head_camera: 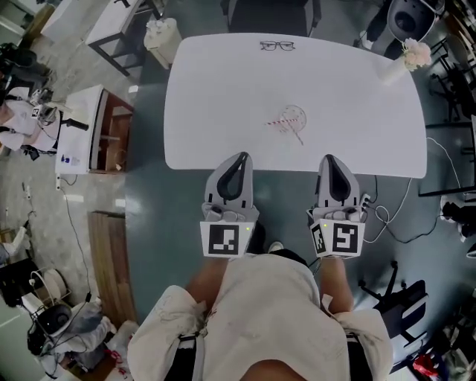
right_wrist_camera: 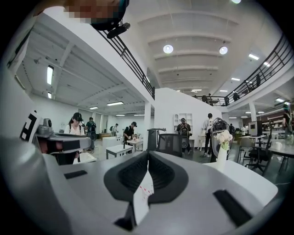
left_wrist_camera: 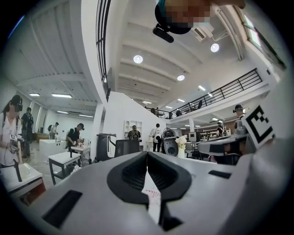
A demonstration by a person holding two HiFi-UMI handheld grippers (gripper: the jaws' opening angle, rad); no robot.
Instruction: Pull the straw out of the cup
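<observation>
A clear plastic cup lies on the white table, right of centre, with a red-and-white striped straw in it. My left gripper and right gripper hang side by side over the table's near edge, well short of the cup. Both are shut with nothing between the jaws. In the left gripper view the jaw tips of the left gripper meet, and a bit of the straw shows through the gap below. The right gripper shows the same, with the straw in its gap.
A pair of glasses lies at the table's far edge. A white vase of flowers stands at the far right corner. A dark chair sits behind the table. Cables trail on the floor at the right.
</observation>
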